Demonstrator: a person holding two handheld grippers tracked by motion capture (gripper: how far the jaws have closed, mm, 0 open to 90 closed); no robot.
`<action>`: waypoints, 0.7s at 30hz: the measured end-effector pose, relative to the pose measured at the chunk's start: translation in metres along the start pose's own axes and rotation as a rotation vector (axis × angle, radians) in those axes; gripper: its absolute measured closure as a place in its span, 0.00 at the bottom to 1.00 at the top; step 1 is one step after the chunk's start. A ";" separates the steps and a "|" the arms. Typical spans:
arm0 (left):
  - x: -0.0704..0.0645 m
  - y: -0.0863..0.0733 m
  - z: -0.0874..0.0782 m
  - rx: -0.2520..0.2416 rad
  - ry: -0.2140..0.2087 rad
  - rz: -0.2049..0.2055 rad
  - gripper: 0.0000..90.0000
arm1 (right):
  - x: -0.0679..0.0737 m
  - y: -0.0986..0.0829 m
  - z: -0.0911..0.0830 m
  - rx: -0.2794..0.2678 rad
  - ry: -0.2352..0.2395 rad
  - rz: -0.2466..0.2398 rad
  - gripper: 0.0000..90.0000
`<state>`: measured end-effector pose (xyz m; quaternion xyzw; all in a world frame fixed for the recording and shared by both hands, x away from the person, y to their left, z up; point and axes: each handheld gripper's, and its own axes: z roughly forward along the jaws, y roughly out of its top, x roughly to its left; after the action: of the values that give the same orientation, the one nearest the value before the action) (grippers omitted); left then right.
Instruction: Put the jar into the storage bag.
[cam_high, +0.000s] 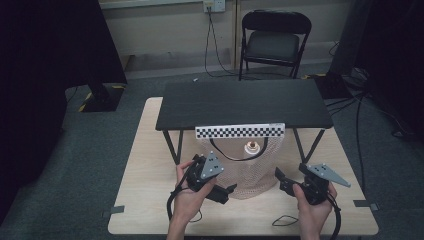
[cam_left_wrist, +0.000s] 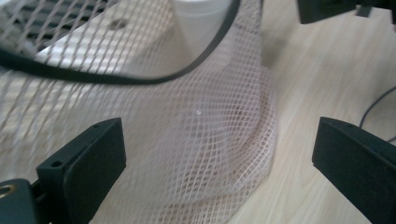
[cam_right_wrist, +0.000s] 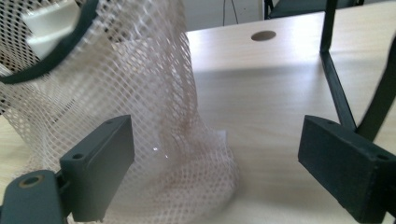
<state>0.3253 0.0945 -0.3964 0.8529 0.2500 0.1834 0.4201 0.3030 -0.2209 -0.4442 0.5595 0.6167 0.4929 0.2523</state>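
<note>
A pale pink mesh bag (cam_high: 248, 172) with a black hoop rim (cam_high: 240, 158) hangs from the front edge of a small black table (cam_high: 240, 102) and slumps onto the wooden tabletop (cam_high: 145, 165). Inside it is a white object (cam_high: 251, 147), also visible as a white object (cam_left_wrist: 201, 18) through the netting. My left gripper (cam_high: 227, 192) is open at the bag's lower left, and the mesh bag (cam_left_wrist: 196, 140) lies between its jaws. My right gripper (cam_high: 278, 179) is open just right of the bag. In the right gripper view the mesh bag (cam_right_wrist: 140, 116) sits toward the left jaw.
A checkerboard strip (cam_high: 240, 131) runs along the black table's front edge. Its thin black legs (cam_right_wrist: 336, 88) stand close on the right. A folding chair (cam_high: 272, 42) is on the floor behind. A loose black cable (cam_high: 285, 220) lies near the wooden tabletop's front edge.
</note>
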 end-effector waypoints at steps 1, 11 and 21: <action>0.000 -0.003 0.000 0.005 0.002 -0.008 0.03 | -0.001 -0.003 0.000 0.002 0.001 0.008 0.11; 0.000 -0.041 0.000 0.038 0.067 -0.133 0.03 | -0.015 -0.016 -0.018 0.007 -0.006 0.038 0.11; 0.011 -0.077 0.001 0.070 0.176 -0.353 0.03 | -0.031 -0.026 -0.026 0.068 -0.124 0.013 0.11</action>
<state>0.3141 0.1405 -0.4584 0.7906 0.4374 0.1719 0.3925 0.2772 -0.2553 -0.4648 0.6012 0.6125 0.4379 0.2677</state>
